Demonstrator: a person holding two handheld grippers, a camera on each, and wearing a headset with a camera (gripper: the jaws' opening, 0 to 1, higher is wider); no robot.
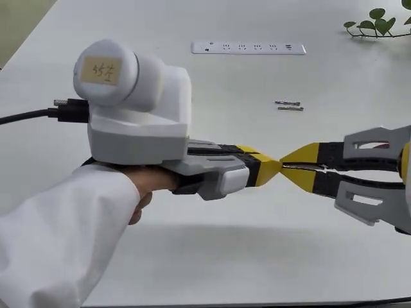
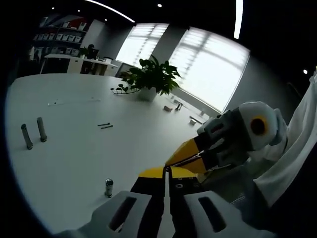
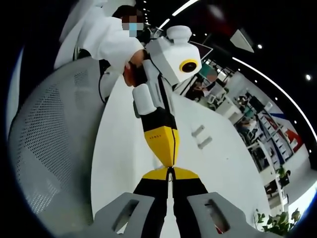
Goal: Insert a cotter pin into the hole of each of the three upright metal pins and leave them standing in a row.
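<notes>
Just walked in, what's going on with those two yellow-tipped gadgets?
A person holds a gripper in each hand above a white table. The left tongs and right tongs are both shut and meet tip to tip, with nothing visibly held. Three metal pins stand on the table, untouched, and two small cotter pins lie apart from them.

left gripper [image 1: 276,166] held out flat by a hand [image 1: 151,186] in a white sleeve [image 1: 64,237], jaws closed, right gripper [image 1: 287,162] pointing back at it (jaws closed too), the two touching nose to nose
</notes>
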